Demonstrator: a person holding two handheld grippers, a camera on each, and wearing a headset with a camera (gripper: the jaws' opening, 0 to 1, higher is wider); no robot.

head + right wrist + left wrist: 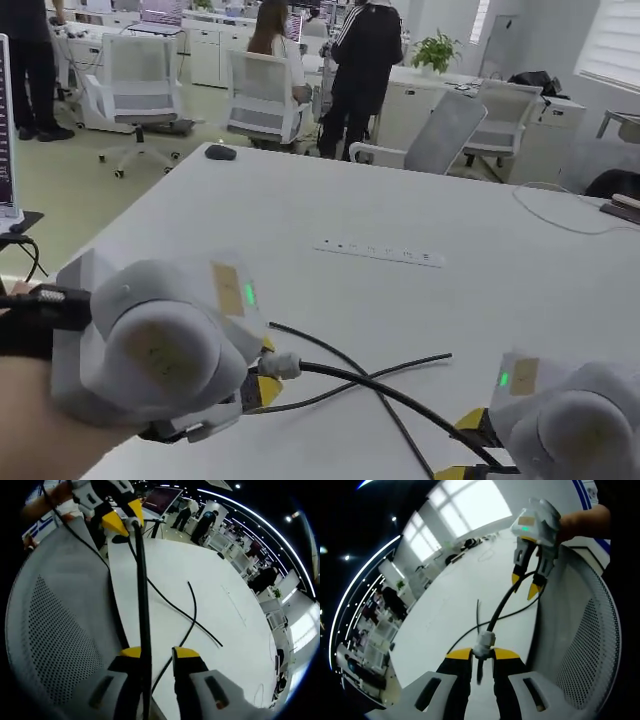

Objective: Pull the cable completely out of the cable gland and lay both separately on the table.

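My left gripper (262, 385) (483, 654) is at the lower left of the table, shut on a white cable gland (281, 365) (484, 644). A black cable (400, 398) (506, 600) (141, 580) runs out of the gland, above the white table (420, 210), to my right gripper (465, 445) (158, 652) at the lower right. In the right gripper view the cable lies against one jaw, with a gap to the other, so that gripper is open. The left gripper view shows the right gripper (527, 582) with the cable between its yellow tips.
Two loose black cables (345, 385) (192, 610) cross on the table between the grippers. A flat white strip (380, 252) lies mid-table and a mouse (220, 152) at the far edge. A grey mesh chair back (60, 630) (585, 645) is near the table's front edge. Office chairs and people are beyond.
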